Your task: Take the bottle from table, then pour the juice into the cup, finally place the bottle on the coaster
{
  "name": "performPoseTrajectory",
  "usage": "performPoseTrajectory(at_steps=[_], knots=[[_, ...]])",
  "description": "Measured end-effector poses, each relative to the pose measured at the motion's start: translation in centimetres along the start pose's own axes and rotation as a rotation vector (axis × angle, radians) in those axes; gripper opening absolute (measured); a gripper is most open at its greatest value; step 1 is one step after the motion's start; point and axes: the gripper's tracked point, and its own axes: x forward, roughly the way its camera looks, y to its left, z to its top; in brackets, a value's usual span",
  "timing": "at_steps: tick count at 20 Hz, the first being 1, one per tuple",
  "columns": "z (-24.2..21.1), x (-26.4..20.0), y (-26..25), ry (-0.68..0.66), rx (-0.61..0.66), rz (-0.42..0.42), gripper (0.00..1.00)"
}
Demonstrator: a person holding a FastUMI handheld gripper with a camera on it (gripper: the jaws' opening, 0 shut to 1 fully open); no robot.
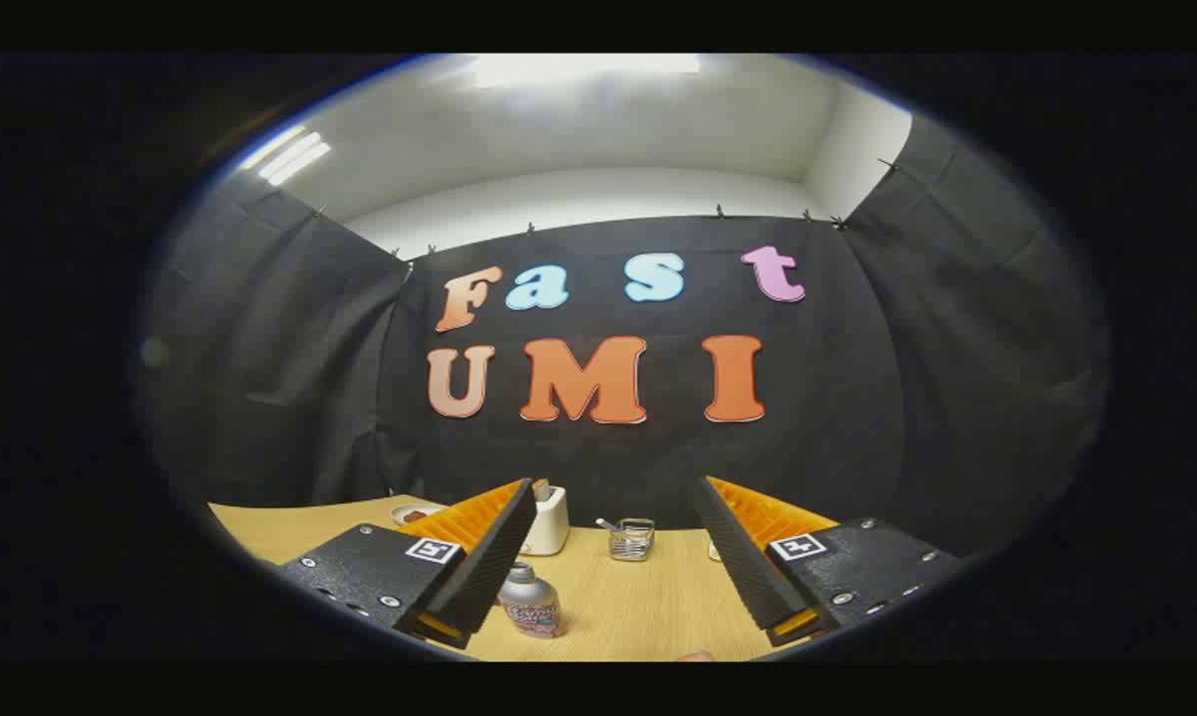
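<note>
A small bottle (531, 603) with a grey cap and a colourful label stands upright on the wooden table (648, 607), close to the left finger's inner side. A clear glass cup (632, 539) with something sticking out of it stands farther off, beyond the gap between the fingers. My gripper (615, 497) is open, held above the table with nothing between its fingers. The left finger hides part of the bottle's side.
A white holder (549, 519) stands at the table's back, just beyond the left fingertip. A small white dish (415, 514) with something red lies at the back left. A small white thing (714, 550) peeks out beside the right finger.
</note>
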Motion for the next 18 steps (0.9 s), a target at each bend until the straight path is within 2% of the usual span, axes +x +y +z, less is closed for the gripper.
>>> performPoseTrajectory(at_steps=[6,12,18], knots=[[2.1,0.3,2.4,-0.041,-0.012,0.039,0.97],[2.2,0.2,4.7,-0.023,-0.053,0.057,0.97],[2.3,0.2,6.4,0.004,-0.023,0.086,0.97]])
